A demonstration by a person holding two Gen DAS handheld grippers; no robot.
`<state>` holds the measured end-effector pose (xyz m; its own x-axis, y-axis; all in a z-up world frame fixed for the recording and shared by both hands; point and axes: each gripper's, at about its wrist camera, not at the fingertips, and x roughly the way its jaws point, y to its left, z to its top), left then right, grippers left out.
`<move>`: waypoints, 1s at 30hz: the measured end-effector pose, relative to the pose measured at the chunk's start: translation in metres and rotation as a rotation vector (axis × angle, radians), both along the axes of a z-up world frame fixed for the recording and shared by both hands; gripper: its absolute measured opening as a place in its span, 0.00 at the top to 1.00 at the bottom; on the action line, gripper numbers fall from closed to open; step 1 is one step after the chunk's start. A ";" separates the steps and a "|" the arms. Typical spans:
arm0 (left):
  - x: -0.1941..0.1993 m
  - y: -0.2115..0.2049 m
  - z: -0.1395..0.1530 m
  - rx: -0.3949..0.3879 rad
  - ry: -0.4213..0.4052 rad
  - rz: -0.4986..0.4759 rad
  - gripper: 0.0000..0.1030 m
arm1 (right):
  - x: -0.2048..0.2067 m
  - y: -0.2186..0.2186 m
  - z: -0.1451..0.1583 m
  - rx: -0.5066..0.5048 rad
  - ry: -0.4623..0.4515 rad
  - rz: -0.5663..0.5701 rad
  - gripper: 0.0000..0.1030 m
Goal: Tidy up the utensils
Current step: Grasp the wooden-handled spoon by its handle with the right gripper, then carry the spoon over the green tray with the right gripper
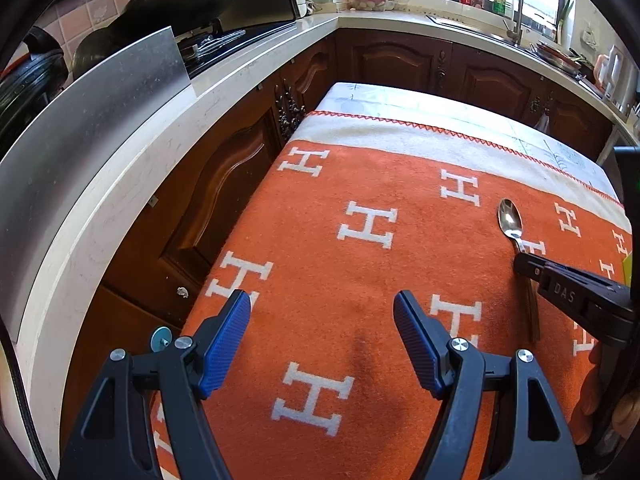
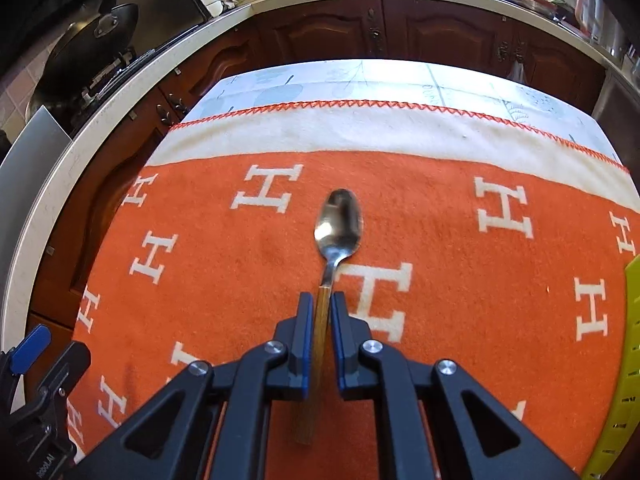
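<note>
Between the blue pads of your right hand-held gripper [image 2: 320, 312] sits the wooden handle of the spoon [image 2: 338, 220], pinched nearly shut around it, bowl pointing straight ahead over the orange blanket [image 2: 240, 280] that covers the desk. Your left hand-held gripper [image 1: 322, 300] hangs wide open with nothing in it, off to the left of the spoon. The grip is on a thin, smooth handle, so a tilt or a quick swing could probably let the spoon twist or slide out. To the right of the held spoon, a yellow-green perforated tray [image 2: 628, 360] shows fully only in the right wrist view; the left wrist view alone shows the sink faucet [image 1: 516, 8] far ahead.
</note>
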<state>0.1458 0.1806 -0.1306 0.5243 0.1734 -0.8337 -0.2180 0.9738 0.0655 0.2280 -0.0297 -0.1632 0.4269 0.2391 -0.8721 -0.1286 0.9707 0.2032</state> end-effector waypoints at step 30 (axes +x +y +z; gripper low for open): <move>-0.055 -0.151 0.046 0.042 -0.045 -0.322 0.24 | -0.163 -0.199 0.093 0.305 -0.144 -0.303 0.93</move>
<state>0.0913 0.0295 -0.0850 0.5936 0.0267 -0.8043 0.0973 0.9897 0.1047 0.0648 -0.2285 -0.0705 0.6289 0.3214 -0.7080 0.1043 0.8675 0.4865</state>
